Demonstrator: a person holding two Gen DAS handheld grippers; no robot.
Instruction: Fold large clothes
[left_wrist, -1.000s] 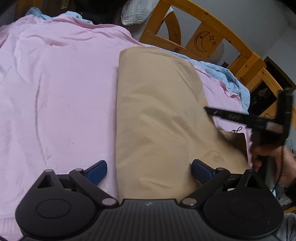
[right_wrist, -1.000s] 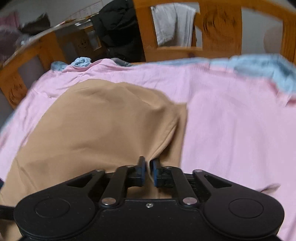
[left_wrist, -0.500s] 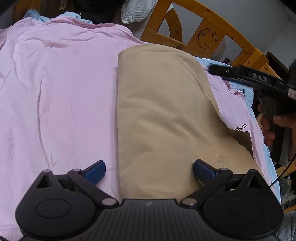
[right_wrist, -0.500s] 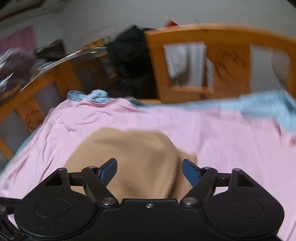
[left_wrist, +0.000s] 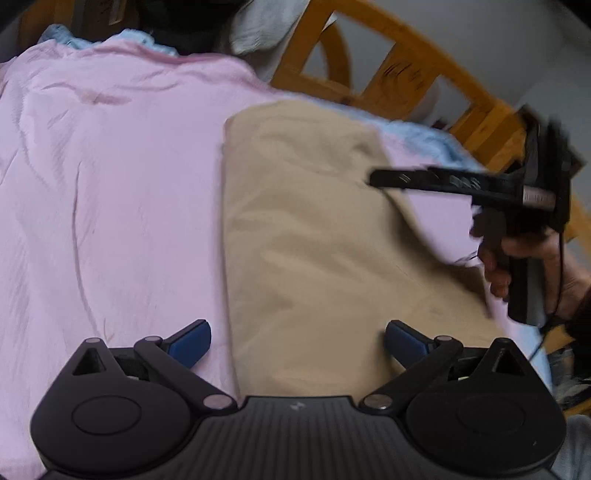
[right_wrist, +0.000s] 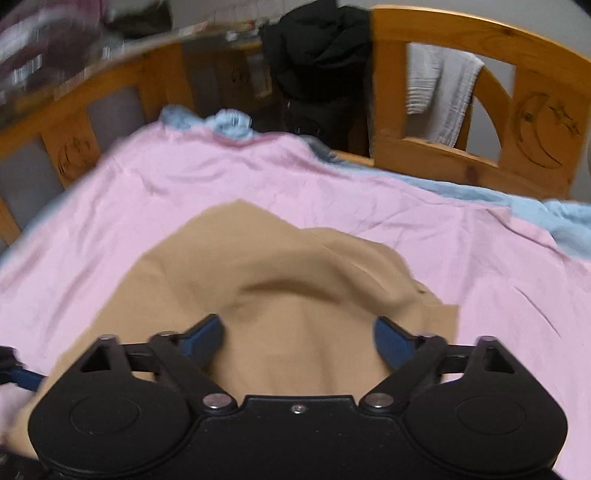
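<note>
A tan garment lies folded lengthwise on a pink sheet; it also shows in the right wrist view. My left gripper is open and empty, its blue fingertips straddling the garment's near left edge. My right gripper is open and empty, low over the garment's near part, which has a raised fold. In the left wrist view the right gripper reaches in from the right above the garment's right edge, held by a hand.
A wooden bed frame with moon and star carvings rings the bed. A white towel hangs on it, with black clothing beside it. A light blue sheet shows along the far edge.
My right gripper was shut on the garment's edge, then let go and opened. It lifted away and has come back down over the garment. My left gripper stayed open, almost still.
</note>
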